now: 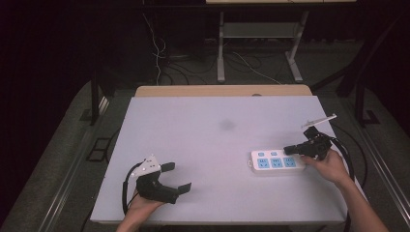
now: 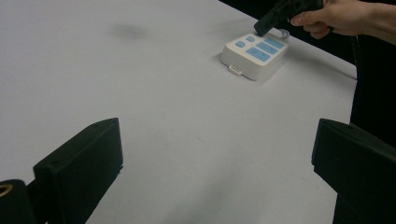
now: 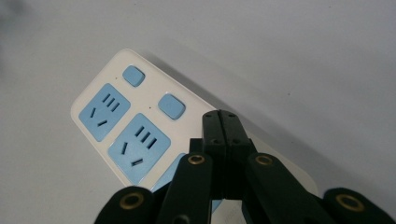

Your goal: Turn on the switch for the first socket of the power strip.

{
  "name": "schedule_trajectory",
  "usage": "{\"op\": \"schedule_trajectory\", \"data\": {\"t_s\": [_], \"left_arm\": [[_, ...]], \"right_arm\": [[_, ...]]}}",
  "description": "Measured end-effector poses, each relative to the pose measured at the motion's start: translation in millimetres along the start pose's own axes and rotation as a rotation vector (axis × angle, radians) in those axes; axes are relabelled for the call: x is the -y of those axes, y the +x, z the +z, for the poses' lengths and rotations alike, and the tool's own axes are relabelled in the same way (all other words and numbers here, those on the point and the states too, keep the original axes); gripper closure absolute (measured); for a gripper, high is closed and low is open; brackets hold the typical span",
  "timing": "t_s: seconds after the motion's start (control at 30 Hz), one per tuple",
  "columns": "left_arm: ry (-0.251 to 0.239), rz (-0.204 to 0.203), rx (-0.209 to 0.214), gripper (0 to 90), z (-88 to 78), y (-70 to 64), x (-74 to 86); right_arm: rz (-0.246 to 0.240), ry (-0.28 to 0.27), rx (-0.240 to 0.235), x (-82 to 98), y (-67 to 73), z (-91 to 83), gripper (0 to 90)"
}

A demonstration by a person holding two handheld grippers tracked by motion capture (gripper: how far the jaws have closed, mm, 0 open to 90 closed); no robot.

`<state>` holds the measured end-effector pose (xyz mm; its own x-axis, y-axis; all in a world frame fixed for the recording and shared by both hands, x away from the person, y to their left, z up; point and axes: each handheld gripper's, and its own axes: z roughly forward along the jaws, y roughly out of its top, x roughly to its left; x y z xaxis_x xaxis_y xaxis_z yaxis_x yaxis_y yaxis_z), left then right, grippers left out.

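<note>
White surface [image 1: 212,145] carries a power strip [image 1: 276,162] near its right edge; the right gripper [image 3: 220,122], jaws closed and empty, hovers over it, probably to press a switch. Left gripper [image 1: 178,177] rests wide open, empty.

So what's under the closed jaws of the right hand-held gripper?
The white power strip with blue sockets; the right hand-held gripper, jaws shut together, hangs over it and hides a third socket's far part.

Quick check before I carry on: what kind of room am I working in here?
Probably a lab or test workspace: a bare white table, loose cables on the floor behind it, and a metal stand.
</note>
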<state>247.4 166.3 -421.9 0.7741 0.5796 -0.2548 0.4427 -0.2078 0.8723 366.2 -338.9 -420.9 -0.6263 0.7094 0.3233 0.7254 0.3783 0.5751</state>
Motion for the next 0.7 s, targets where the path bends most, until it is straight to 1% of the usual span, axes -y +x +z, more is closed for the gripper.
{"op": "schedule_trajectory", "data": {"t_s": [0.13, 0.2, 0.33, 0.37, 0.53, 0.57, 0.7], "left_arm": [[0.0, -0.001, 0.002, 0.3, 0.1, -0.3, -0.2], [-0.004, -0.003, 0.001, 0.2, -0.3, -0.1, -0.2], [-0.008, -0.011, 0.001, 0.2, -1.3, 1.1, 0.0], [-0.008, -0.012, 0.001, 0.2, -1.3, 1.4, -0.1], [-0.007, -0.011, 0.003, 0.2, -1.2, 0.5, 0.2], [-0.007, -0.011, 0.003, 0.2, -1.3, 0.4, 0.3], [-0.005, -0.012, -0.001, 0.2, -1.9, 1.2, 0.3]], "right_arm": [[-0.006, -0.002, 0.015, 0.7, 2.1, 0.2, 90.0], [0.0, -0.008, 0.005, 1.4, 0.9, 0.2, 90.0], [-0.007, -0.006, 0.009, 1.6, 0.8, 0.6, 90.0], [-0.017, -0.008, 0.017, 1.7, 2.2, 0.6, 90.0], [-0.011, -0.007, 0.012, 1.7, 1.3, 0.4, 90.0], [-0.025, -0.004, 0.022, 1.2, 2.7, 0.2, 90.0], [-0.024, 0.0, 0.029, 0.7, 3.5, 0.1, 90.0]]}}
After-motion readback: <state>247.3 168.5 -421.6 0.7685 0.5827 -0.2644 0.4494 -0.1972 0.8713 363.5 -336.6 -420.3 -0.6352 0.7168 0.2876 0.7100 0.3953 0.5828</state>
